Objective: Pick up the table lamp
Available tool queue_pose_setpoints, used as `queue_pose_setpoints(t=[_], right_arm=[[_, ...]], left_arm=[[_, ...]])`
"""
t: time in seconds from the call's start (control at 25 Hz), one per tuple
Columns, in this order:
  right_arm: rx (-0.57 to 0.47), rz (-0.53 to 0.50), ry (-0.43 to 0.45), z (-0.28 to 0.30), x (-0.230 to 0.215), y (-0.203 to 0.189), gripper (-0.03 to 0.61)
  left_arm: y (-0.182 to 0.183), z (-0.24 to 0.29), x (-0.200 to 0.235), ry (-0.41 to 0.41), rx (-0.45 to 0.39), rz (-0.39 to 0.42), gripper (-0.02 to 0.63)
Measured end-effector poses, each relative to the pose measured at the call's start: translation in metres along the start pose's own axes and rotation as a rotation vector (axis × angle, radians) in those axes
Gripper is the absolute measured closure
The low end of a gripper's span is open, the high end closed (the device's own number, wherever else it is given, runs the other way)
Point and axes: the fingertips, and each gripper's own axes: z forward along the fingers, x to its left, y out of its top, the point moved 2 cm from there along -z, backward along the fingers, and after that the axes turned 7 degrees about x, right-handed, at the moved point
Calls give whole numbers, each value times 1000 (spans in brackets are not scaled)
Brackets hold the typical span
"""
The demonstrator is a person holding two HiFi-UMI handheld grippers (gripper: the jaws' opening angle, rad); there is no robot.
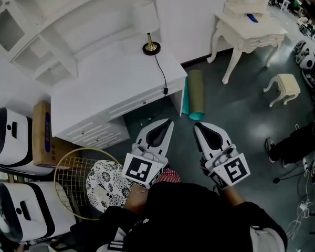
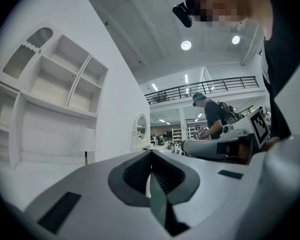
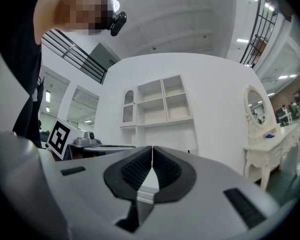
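Observation:
The table lamp has a white shade, a brass stem and a round dark base; it stands at the back right corner of the white desk. Its black cord runs forward over the desk's front edge. In the left gripper view the lamp shows small and far off at the left. My left gripper and right gripper are both shut and empty, held side by side over the floor, well short of the desk and lamp. The jaws of each meet with nothing between them.
A white hutch with shelves rises behind the desk. A rolled mat lies on the floor by the desk's right end. A white dressing table and stool stand at right. A wire basket, a cardboard box and white machines sit left. A person stands far off.

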Motion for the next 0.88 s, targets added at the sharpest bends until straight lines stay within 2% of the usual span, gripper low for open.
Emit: queue_pose_setpoints(t=[0.36,0.88], right_arm=[[25,-6,-3,40,-9,-2,561],[46,-5,-62,71,-13,-5,561]], left_arm=[[-1,19,39,-4,-5,-23,611],[-4,36,72,-69,-15,-47,611]])
